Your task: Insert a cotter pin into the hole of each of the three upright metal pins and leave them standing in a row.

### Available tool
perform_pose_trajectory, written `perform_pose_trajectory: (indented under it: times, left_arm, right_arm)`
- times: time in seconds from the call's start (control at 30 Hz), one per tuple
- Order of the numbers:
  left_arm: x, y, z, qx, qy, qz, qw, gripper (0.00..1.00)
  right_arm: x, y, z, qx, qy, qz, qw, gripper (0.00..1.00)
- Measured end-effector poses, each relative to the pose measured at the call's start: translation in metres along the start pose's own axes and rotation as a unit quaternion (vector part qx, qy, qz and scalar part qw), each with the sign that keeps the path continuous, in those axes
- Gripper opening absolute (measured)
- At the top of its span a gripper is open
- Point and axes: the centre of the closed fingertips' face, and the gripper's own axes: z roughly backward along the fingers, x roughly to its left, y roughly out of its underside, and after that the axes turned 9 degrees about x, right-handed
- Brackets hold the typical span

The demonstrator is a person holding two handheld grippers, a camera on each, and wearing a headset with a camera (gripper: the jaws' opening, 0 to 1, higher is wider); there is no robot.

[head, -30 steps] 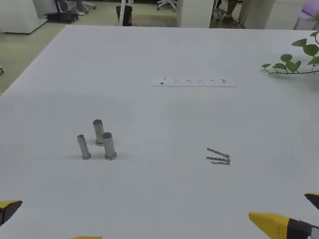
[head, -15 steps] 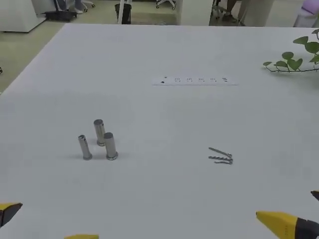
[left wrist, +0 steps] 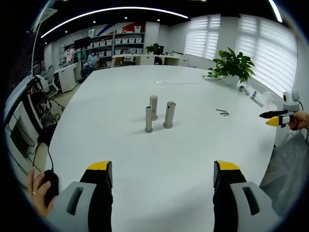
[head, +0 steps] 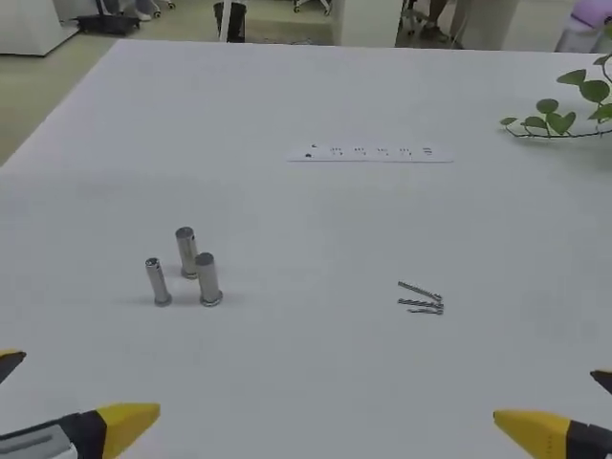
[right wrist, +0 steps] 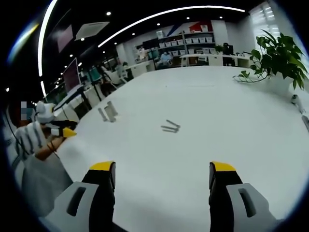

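My head view is bright, evenly lit and slightly soft; the metal pins [head: 207,277] cast only faint shadows. My gripper views bend strongly at the edges, where a ceiling light strip [left wrist: 120,8] glares and the window blinds [left wrist: 263,43] wash out.

all views face pins [head: 207,279], seemingly far

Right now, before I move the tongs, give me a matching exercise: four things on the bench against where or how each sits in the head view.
Things:
1. metal pins
2. cotter pins
3. power strip
4. plant

Places or states:
A. lying flat in a small bunch, right of centre
B. leaves reaching in at the far right edge
C. standing upright in a tight cluster, left of centre
D. lying flat across the far middle of the bench

Pairs: 1-C, 2-A, 3-D, 4-B
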Motion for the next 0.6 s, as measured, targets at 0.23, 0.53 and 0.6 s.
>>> perform_pose_trajectory:
  times: [0.23,0.53,0.6]
  left_arm:
    - [0.007,-0.009,-0.007,-0.006,-0.004,-0.016,0.9998,0.84]
    - [0.008,-0.031,-0.028,-0.025,-0.003,-0.053,0.9983,0.73]
    - [0.005,-0.033,-0.034,-0.023,0.004,-0.066,0.9976,0.72]
  right_arm:
    - [-0.001,0.002,-0.001,0.006,0.003,-0.001,1.0000,0.80]
    - [-0.004,0.000,-0.001,0.009,0.009,0.004,0.9999,0.80]
    - [-0.003,-0.001,-0.002,0.010,0.008,0.007,0.9999,0.80]
